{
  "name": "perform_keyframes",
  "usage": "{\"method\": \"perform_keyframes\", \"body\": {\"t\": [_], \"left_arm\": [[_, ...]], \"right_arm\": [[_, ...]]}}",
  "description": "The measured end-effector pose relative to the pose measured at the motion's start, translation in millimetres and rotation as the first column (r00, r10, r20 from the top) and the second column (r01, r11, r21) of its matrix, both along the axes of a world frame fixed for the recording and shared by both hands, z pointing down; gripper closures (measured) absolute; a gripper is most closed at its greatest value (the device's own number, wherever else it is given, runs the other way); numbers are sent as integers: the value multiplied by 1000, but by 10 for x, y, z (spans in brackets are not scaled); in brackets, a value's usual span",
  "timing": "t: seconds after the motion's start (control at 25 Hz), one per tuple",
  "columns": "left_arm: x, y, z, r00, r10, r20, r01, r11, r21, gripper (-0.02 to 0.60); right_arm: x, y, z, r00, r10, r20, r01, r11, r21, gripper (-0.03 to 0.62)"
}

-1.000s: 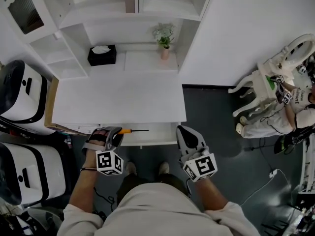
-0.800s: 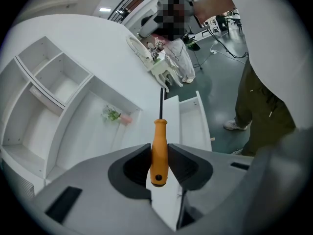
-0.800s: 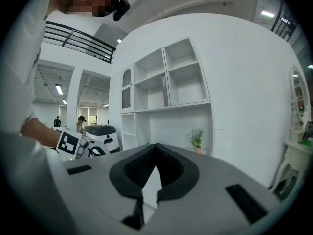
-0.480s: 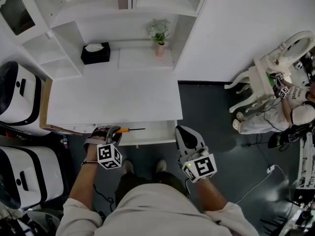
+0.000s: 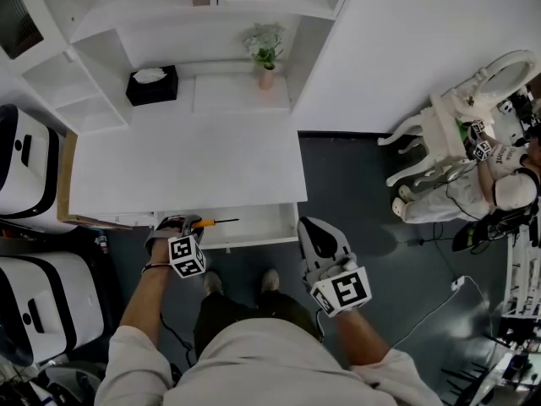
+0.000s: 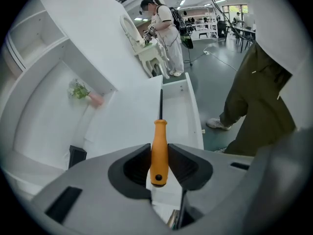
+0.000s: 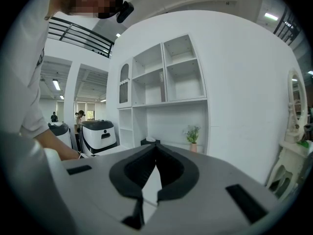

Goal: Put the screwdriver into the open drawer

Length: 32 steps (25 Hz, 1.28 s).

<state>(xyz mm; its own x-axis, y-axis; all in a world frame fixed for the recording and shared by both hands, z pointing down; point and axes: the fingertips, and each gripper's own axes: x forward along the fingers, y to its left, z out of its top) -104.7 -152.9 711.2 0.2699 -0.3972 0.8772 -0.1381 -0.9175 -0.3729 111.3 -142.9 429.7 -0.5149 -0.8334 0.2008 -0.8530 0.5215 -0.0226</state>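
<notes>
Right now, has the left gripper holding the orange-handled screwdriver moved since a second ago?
Yes: the left gripper dropped toward the open white drawer, marker cube now nearer its front.

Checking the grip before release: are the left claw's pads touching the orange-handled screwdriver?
Touching. The left gripper view shows the left claw with its dark pads pressed on both sides of the orange-handled screwdriver, no gap visible.

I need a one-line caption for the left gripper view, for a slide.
Left gripper clamping an orange-handled screwdriver with a black shaft, held over the open white drawer.
</notes>
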Motion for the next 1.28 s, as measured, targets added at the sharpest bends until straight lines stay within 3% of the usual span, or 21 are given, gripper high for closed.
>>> {"method": "perform_keyframes", "body": {"t": [0.56, 1.28], "left_arm": [[-45, -30, 956, 999, -11, 35, 16, 988, -152, 472], [-44, -78, 1686, 998, -8, 55, 21, 966, -257, 472]], "right_arm": [[100, -31, 189, 999, 22, -39, -23, 999, -42, 591], [186, -59, 463, 995, 41, -91, -50, 994, -95, 591]]}}
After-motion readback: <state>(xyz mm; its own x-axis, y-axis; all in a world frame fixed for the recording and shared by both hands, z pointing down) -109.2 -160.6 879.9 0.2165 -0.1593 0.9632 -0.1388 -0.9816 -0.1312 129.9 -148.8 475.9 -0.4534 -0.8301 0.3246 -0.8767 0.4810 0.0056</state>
